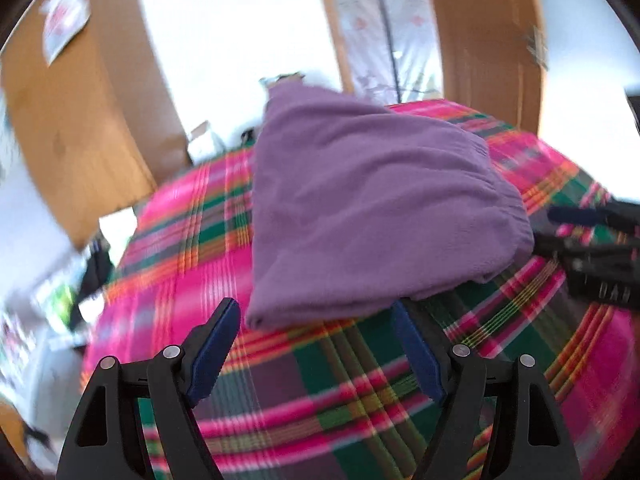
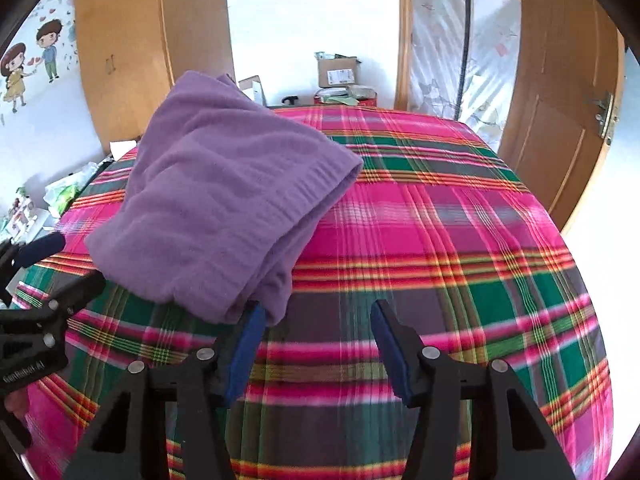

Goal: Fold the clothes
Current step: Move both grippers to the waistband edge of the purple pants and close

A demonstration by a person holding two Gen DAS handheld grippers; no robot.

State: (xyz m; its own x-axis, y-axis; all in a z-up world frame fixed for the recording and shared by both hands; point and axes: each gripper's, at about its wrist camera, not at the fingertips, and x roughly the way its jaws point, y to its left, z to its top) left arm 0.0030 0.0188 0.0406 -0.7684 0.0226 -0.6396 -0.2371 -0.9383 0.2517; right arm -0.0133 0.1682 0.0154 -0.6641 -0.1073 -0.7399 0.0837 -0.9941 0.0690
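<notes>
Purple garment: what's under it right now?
The purple garment lies folded on the plaid bedcover, which shows all around it. Anything trapped beneath or between its layers is covered.

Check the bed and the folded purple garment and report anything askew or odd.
Nothing is damaged or spilled. The purple garment lies folded on the plaid bedspread, but at an angle to the plaid lines, its layered edges slightly uneven at the near corner. Both the left gripper and right gripper are open.
</notes>
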